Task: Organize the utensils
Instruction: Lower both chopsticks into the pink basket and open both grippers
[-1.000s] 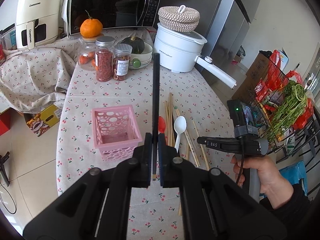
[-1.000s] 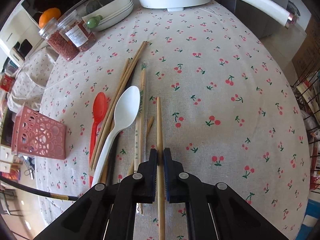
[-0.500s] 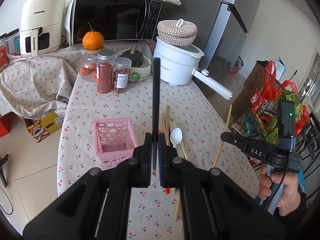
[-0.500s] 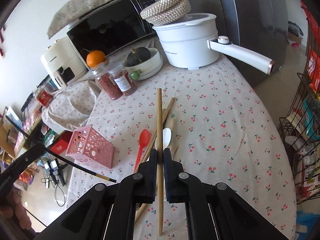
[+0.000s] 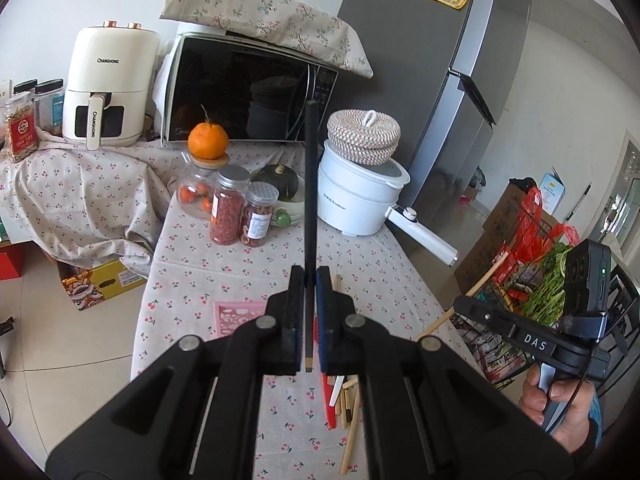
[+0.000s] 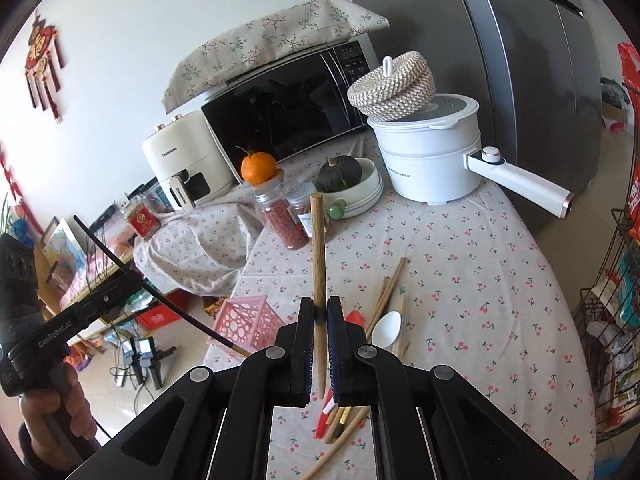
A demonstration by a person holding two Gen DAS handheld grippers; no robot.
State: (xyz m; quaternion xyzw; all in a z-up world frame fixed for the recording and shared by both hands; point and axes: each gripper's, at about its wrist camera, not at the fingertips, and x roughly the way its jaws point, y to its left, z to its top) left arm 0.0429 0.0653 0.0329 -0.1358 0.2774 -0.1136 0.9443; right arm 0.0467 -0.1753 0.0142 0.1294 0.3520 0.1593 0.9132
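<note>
My left gripper (image 5: 310, 280) is shut on a black chopstick (image 5: 310, 184) that sticks up ahead of the jaws, above the table. My right gripper (image 6: 320, 308) is shut on a wooden chopstick (image 6: 318, 248), also lifted clear of the table. The pink perforated basket (image 6: 244, 320) stands on the cherry-print tablecloth, left of the right gripper; in the left wrist view the pink basket (image 5: 236, 312) is half hidden behind the jaws. A white spoon (image 6: 386, 330), a red spoon (image 6: 356, 316) and several wooden chopsticks (image 6: 390, 284) lie loose beside the basket.
At the table's far end stand spice jars (image 5: 226, 208), an orange on a jar (image 5: 208, 142), a bowl with a squash (image 5: 280, 188), a white pot (image 5: 360, 204) with a long handle, a microwave (image 5: 248, 100) and an air fryer (image 5: 106, 88). A wire rack of vegetables (image 5: 548, 280) stands right.
Both grippers rose from the table and tilted up. The right one lifted its wooden chopstick off the pile; the left kept hold of the black chopstick.
</note>
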